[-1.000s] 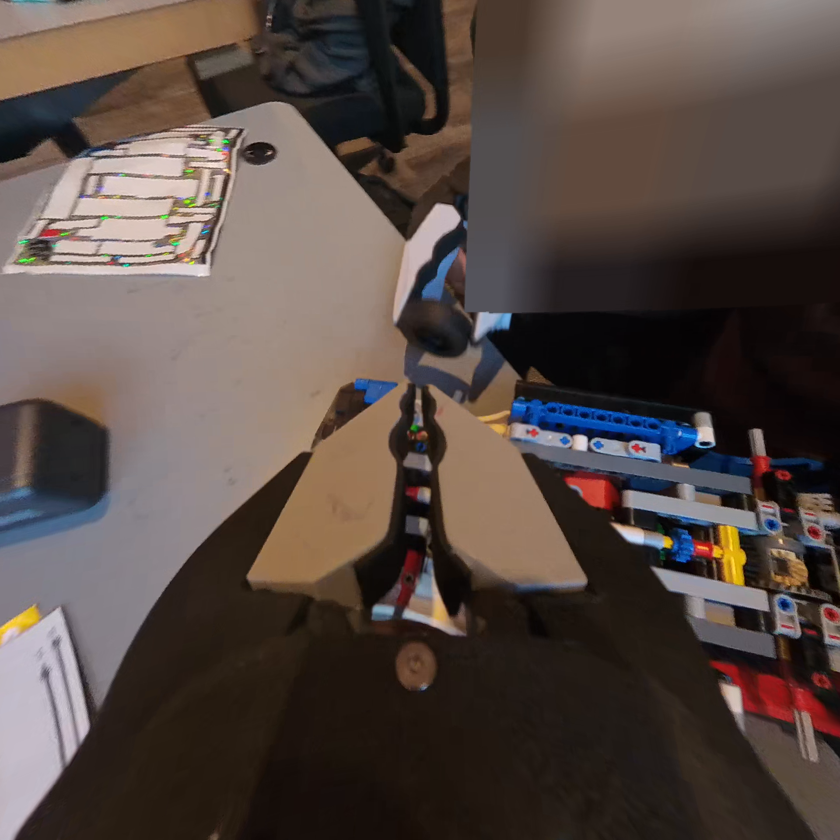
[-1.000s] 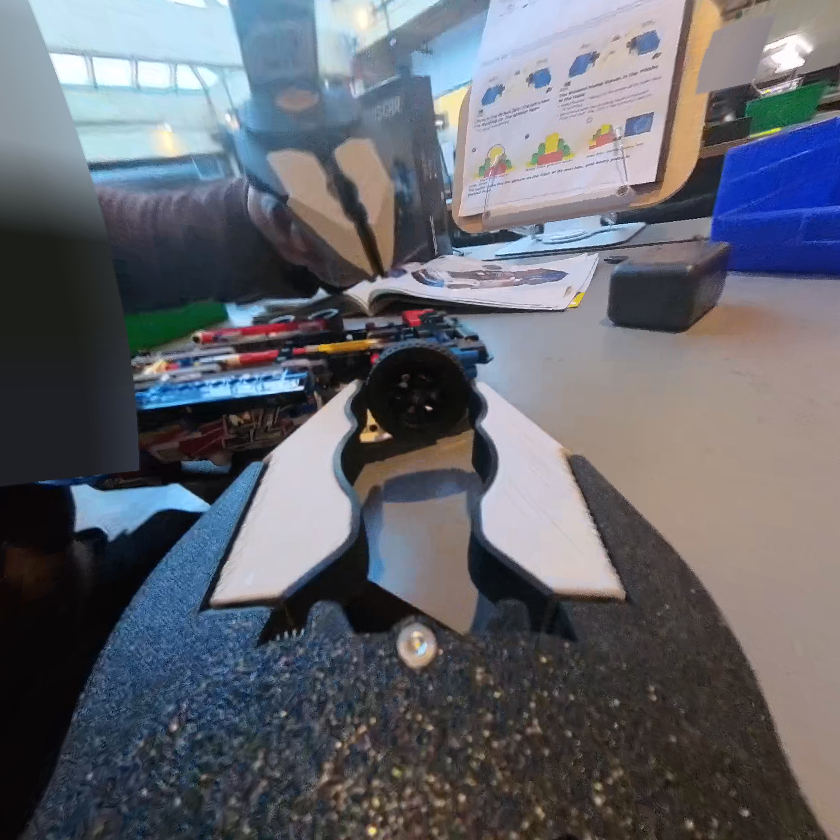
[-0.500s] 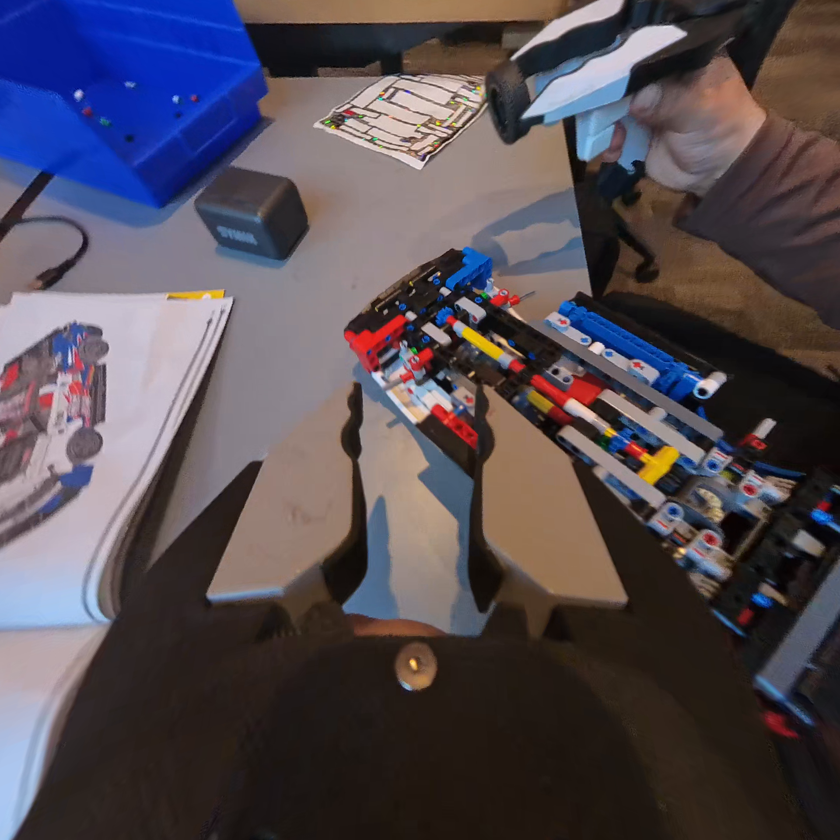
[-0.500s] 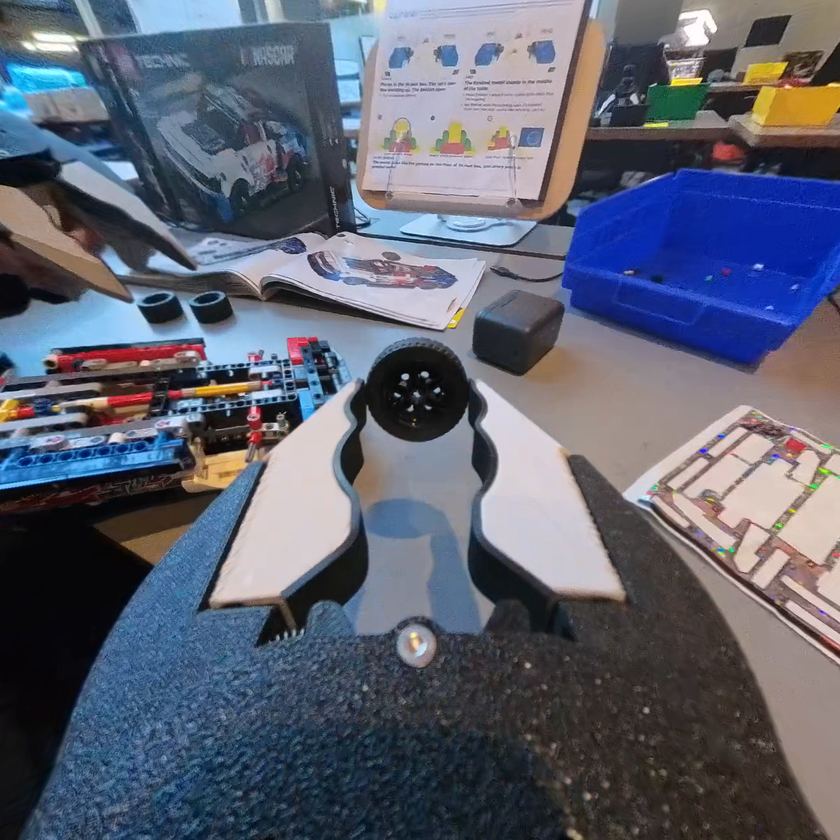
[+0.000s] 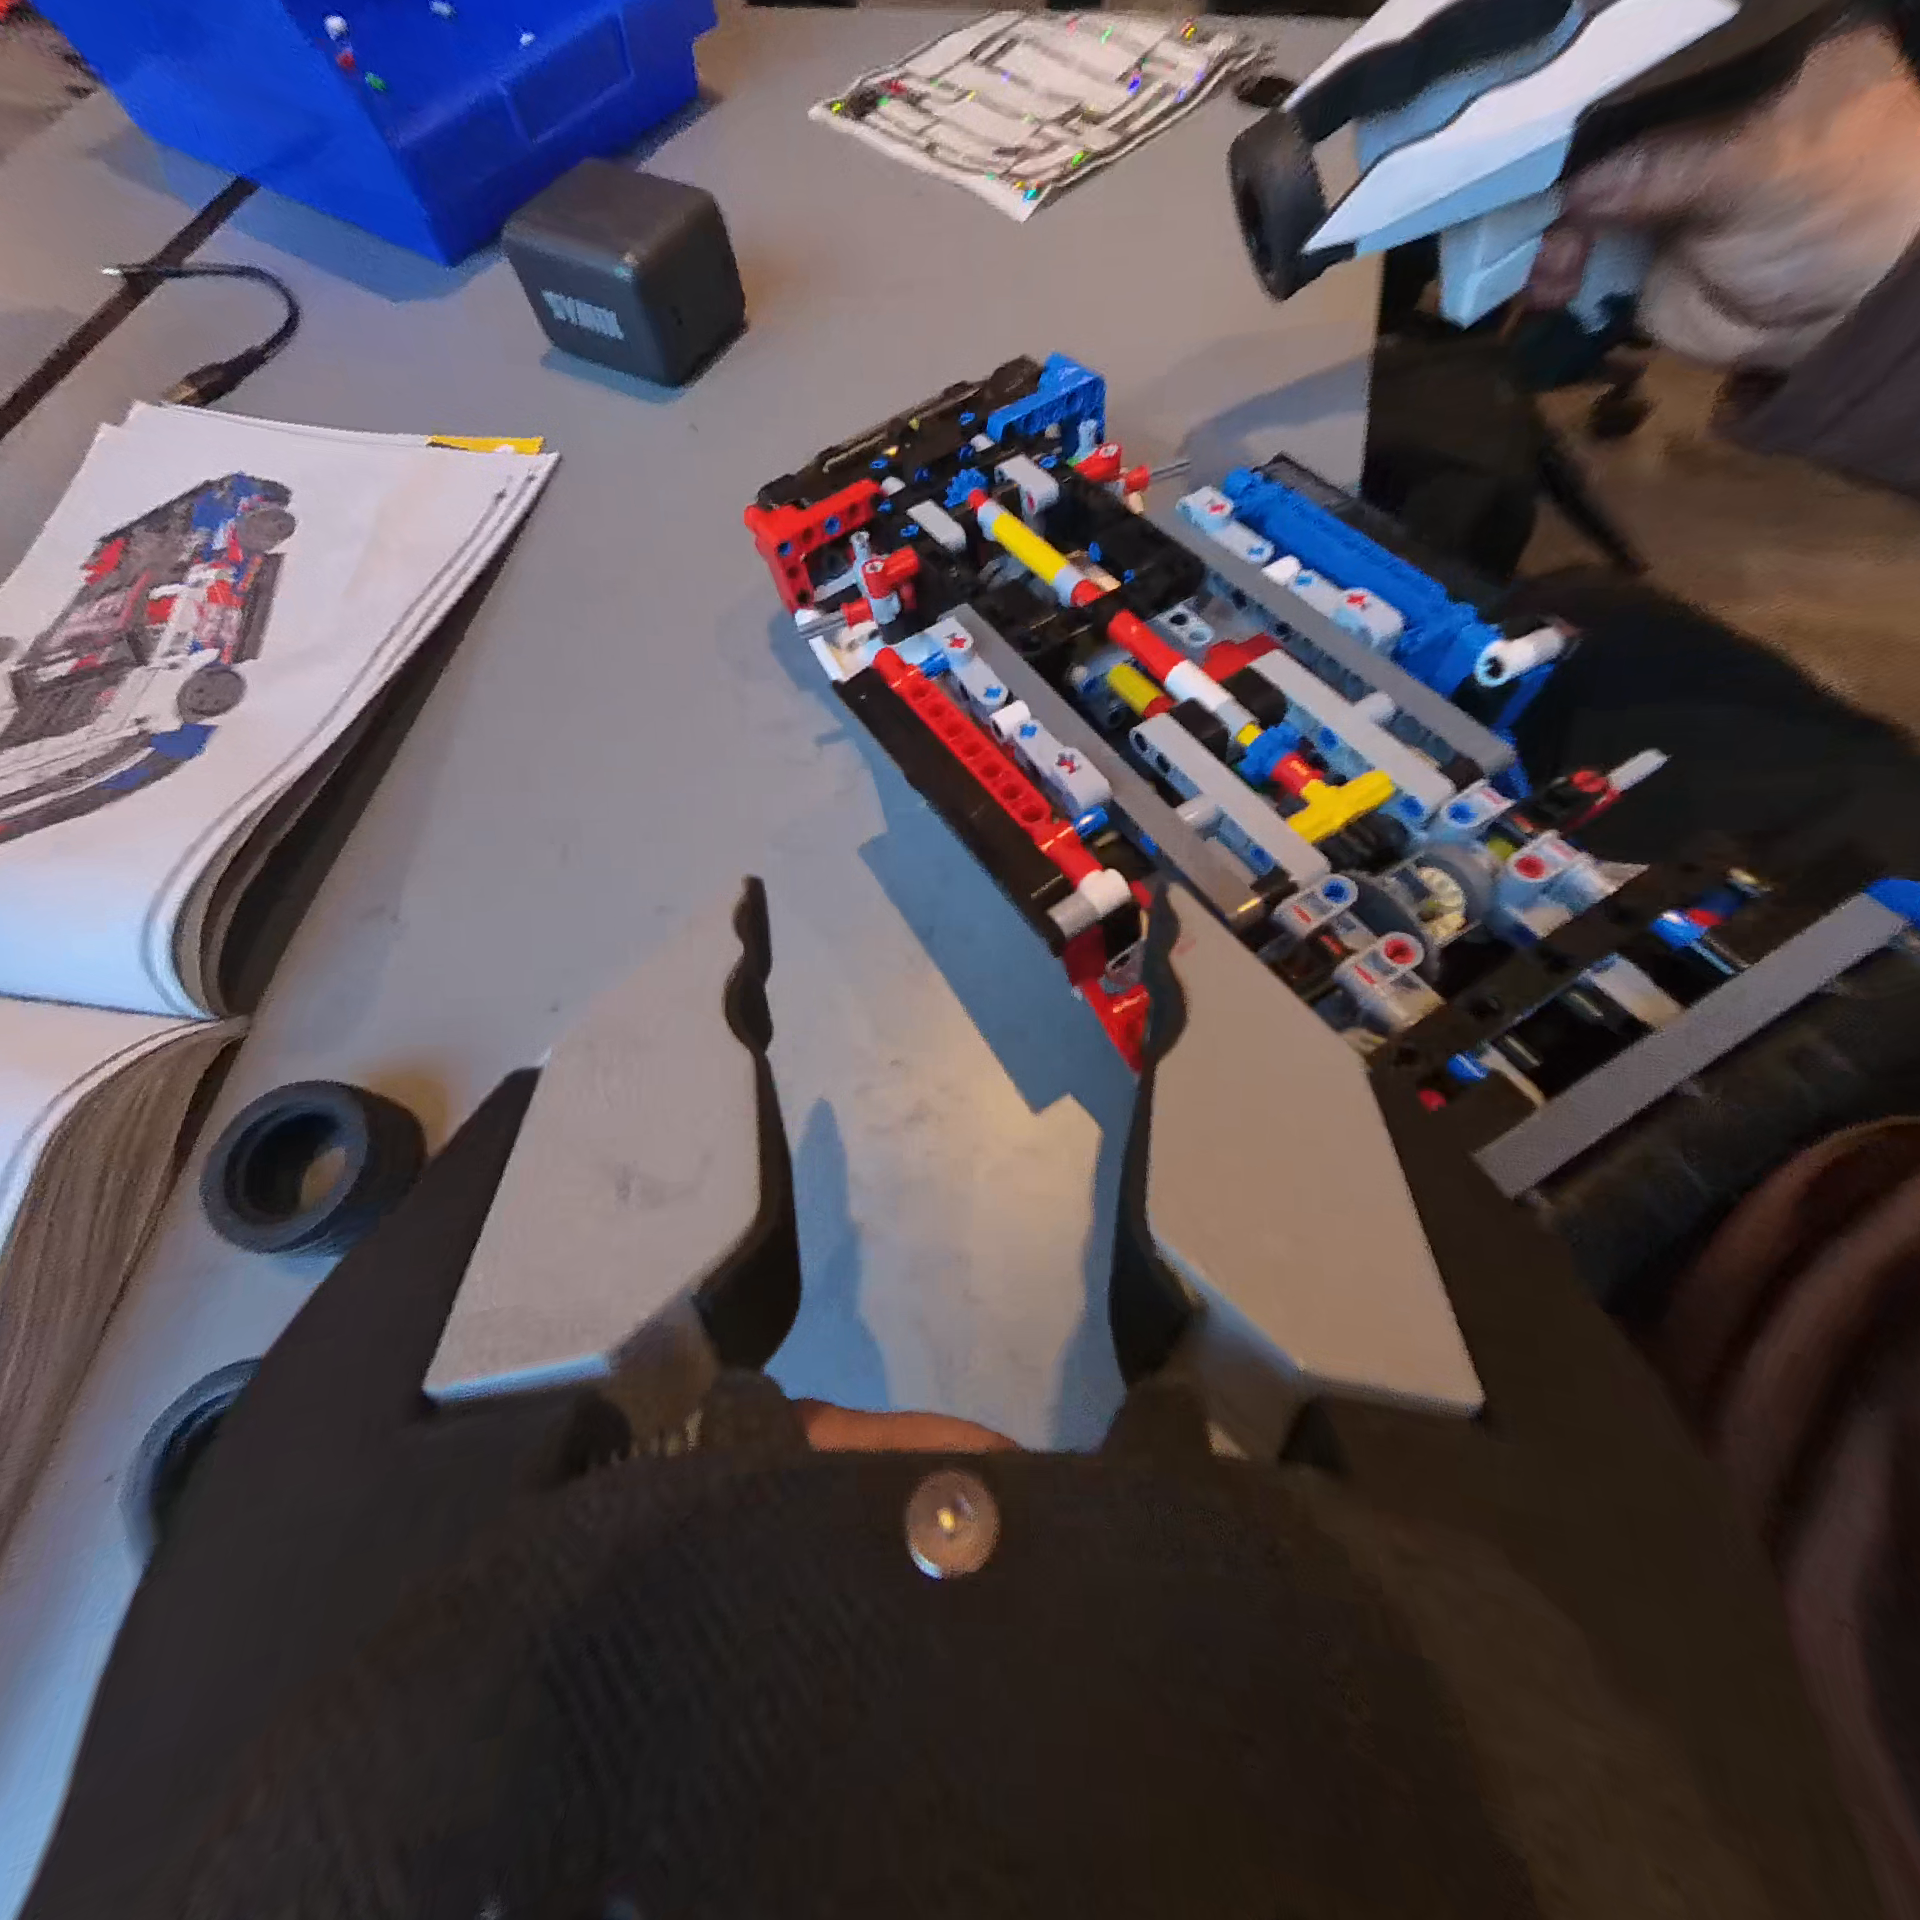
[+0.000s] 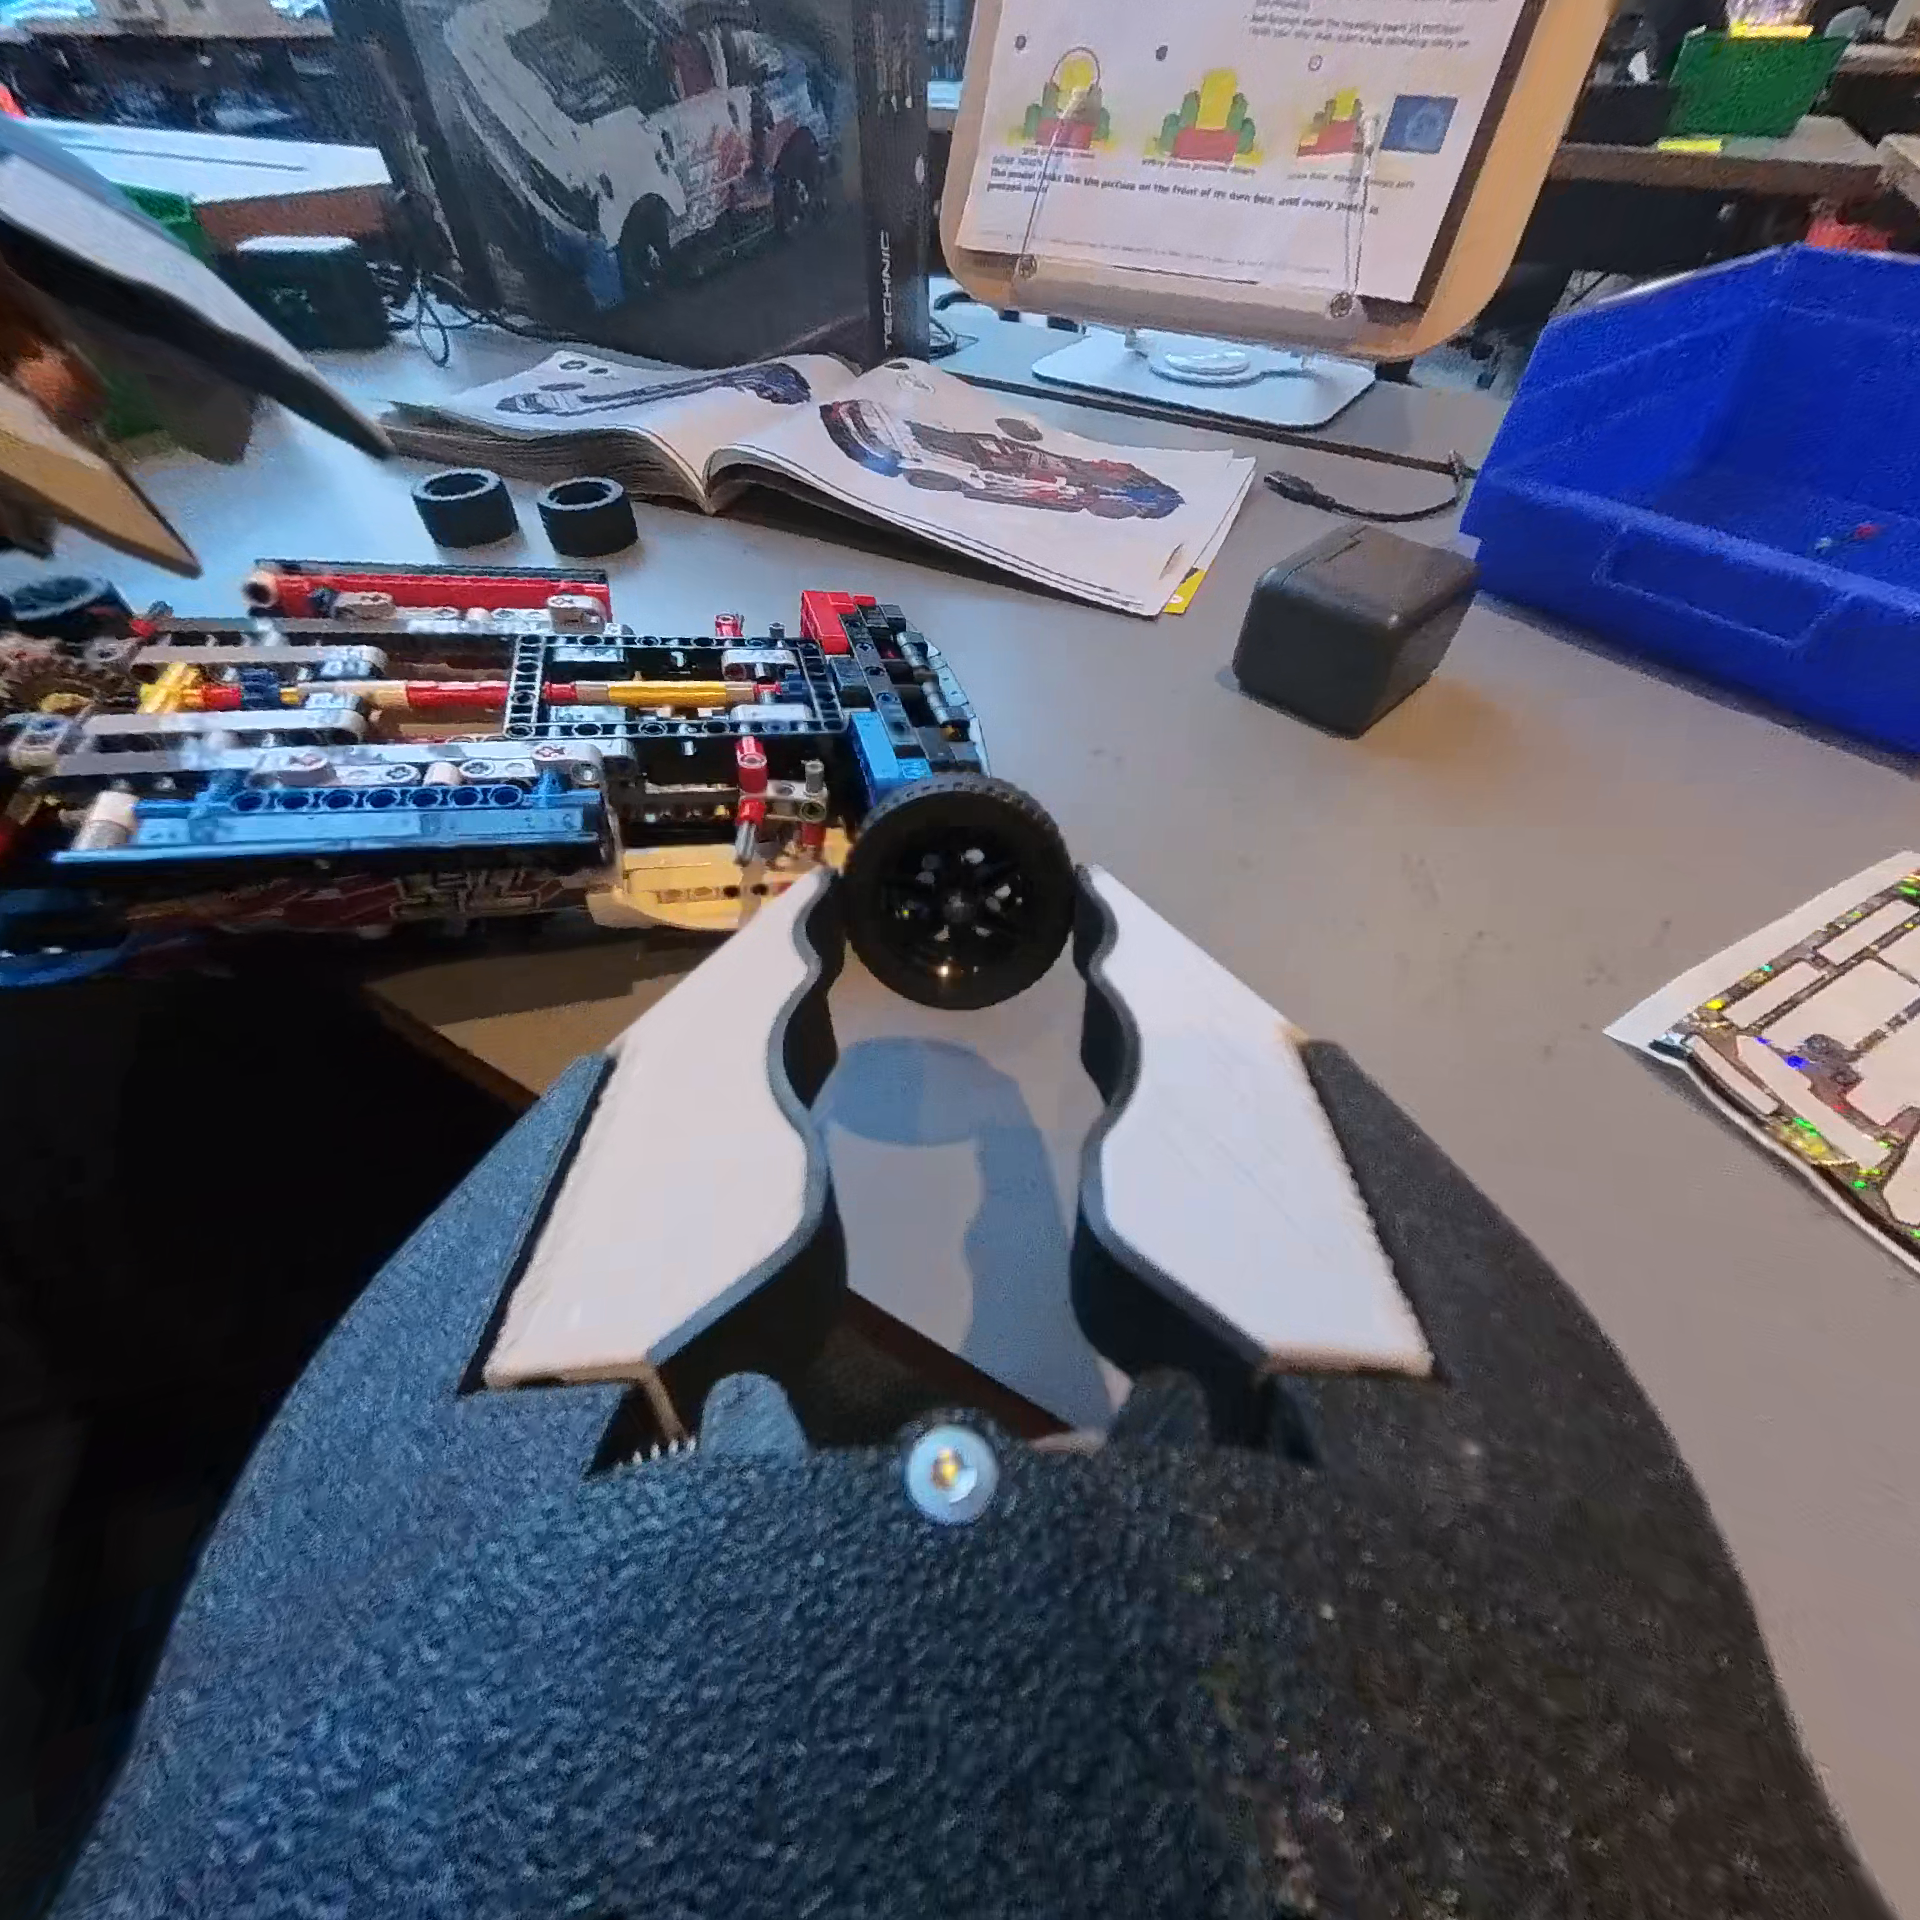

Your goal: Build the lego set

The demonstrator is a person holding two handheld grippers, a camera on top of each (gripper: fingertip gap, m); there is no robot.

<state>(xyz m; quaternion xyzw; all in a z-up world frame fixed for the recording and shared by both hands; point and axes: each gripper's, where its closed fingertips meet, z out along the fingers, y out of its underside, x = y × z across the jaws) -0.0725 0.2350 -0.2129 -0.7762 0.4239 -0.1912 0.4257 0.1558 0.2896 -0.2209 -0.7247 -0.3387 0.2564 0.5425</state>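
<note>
Gripping a black wheel (image 6: pixel 961 894) between its two pale fingers, the right gripper (image 6: pixel 961 914) is held above the grey bench (image 6: pixel 1351 894), just beside the front end of the Lego car chassis (image 6: pixel 499 748). The wheel is seen with its black spoked hub facing the camera, and a small gap is left between it and the blue corner of the chassis. In the left wrist view the same gripper (image 5: pixel 1288 223) is seen raised over the far bench edge, with the wheel (image 5: pixel 1262 218) at its fingertips and a person's hand (image 5: pixel 1714 260) around its handle.

The left gripper (image 5: pixel 951 945) is spread wide with nothing between its fingers, and it is held low over the bench at the near end of the chassis (image 5: pixel 1143 686); its right fingertip is seen overlapping the red side beam, though contact cannot be told.

Two loose black tyres (image 6: pixel 525 509) are laid side by side on the bench between the chassis and an open instruction booklet (image 6: pixel 935 457). Beyond the booklet, a dark model box (image 6: pixel 665 156) and a clipboard stand with a printed sheet (image 6: pixel 1226 156) are set upright. A small dark cube (image 6: pixel 1351 644) is placed beside a blue bin (image 6: pixel 1714 499), and a sticker sheet (image 6: pixel 1829 1049) is laid at the right edge.
</note>
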